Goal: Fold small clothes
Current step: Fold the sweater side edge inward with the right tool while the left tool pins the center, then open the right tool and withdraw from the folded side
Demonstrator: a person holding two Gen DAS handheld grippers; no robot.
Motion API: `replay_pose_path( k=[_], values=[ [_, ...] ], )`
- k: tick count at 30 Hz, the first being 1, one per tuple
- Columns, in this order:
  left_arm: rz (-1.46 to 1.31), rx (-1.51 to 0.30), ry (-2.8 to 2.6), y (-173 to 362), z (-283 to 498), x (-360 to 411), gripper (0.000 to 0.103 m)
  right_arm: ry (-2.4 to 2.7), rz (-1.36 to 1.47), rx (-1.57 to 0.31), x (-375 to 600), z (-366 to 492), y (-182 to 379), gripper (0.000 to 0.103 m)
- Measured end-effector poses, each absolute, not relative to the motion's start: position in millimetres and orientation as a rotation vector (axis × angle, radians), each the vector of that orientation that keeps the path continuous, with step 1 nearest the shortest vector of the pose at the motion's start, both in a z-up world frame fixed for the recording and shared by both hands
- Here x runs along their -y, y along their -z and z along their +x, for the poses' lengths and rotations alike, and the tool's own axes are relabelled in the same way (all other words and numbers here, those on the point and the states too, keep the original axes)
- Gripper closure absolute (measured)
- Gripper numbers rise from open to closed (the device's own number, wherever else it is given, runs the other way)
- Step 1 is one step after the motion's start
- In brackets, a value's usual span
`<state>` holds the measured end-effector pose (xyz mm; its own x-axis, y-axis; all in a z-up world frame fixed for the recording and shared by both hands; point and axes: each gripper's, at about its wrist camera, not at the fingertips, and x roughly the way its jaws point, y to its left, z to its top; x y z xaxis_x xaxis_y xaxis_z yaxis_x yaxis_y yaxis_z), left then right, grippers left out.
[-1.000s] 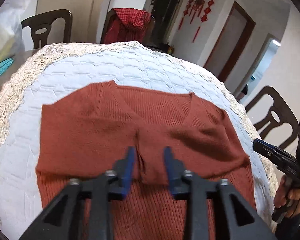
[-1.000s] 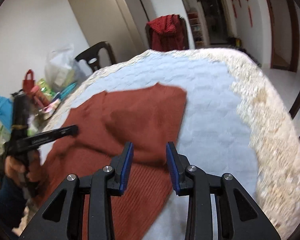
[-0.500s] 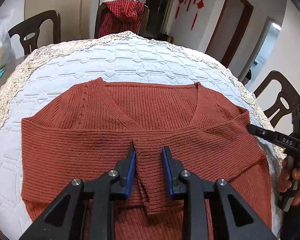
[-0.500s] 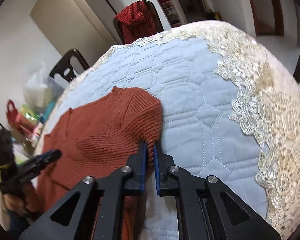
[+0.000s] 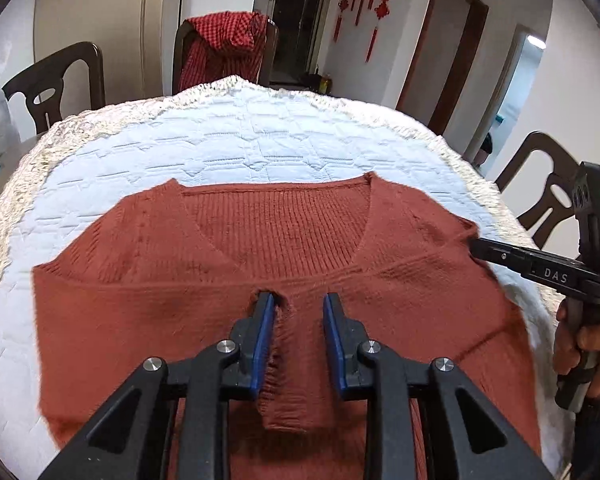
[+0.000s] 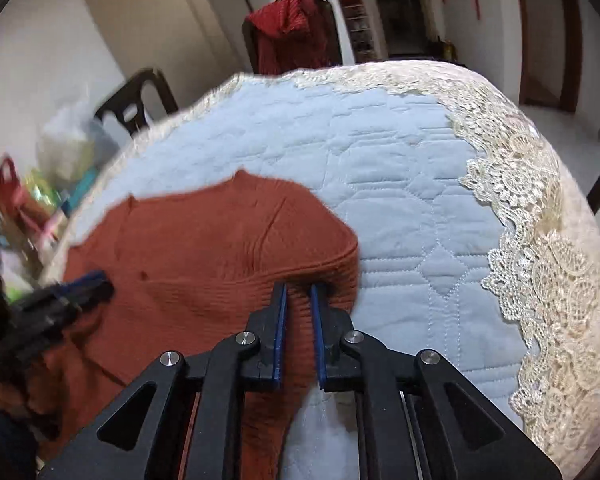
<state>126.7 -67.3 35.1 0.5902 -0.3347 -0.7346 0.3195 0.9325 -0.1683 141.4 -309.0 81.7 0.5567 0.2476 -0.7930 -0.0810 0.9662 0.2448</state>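
Observation:
A rust-red knitted sweater (image 5: 276,248) lies flat on the quilted white tablecloth (image 5: 240,140), both sleeves folded across its front. My left gripper (image 5: 298,300) is open over the sweater's middle, its fingers either side of a sleeve cuff (image 5: 296,360). In the left wrist view my right gripper (image 5: 476,248) touches the sweater's right shoulder edge. In the right wrist view my right gripper (image 6: 299,289) is closed to a narrow gap with the sweater's (image 6: 204,248) folded edge between its pads. The left gripper (image 6: 88,284) shows there, blurred, at the left.
The round table has a lace border (image 6: 540,240). Dark wooden chairs stand around it (image 5: 56,84) (image 5: 548,188); one carries a red checked garment (image 5: 228,48). Bags and coloured clutter (image 6: 40,192) sit at the table's far left.
My left gripper has opened wider and let the sleeve cuff lie between its fingers. My right gripper has moved onto the folded shoulder edge and its jaws have parted slightly.

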Motion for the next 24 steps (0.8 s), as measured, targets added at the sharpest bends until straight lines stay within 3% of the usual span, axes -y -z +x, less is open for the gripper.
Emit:
replay_pose_path(
  k=[5,12,15,24],
  values=[
    [-0.012,-0.858,0.43,-31.1,98.5,57.4,0.075,-0.265,0.122,-0.891,295.5,87.4,-102.8,0.09],
    [-0.017,-0.859,0.389,-31.8,89.1,52.7,0.075,-0.225,0.068,-0.938,290.4,72.2,-90.1,0.09],
    [-0.001,-0.841,0.368,-35.3,75.1,45.0,0.064,-0.234,0.047,-0.9,289.7,57.1,-104.3,0.09],
    [-0.03,-0.826,0.269,-36.3,33.8,12.1,0.059,-0.294,0.08,-0.911,278.4,19.6,-101.4,0.087]
  ],
)
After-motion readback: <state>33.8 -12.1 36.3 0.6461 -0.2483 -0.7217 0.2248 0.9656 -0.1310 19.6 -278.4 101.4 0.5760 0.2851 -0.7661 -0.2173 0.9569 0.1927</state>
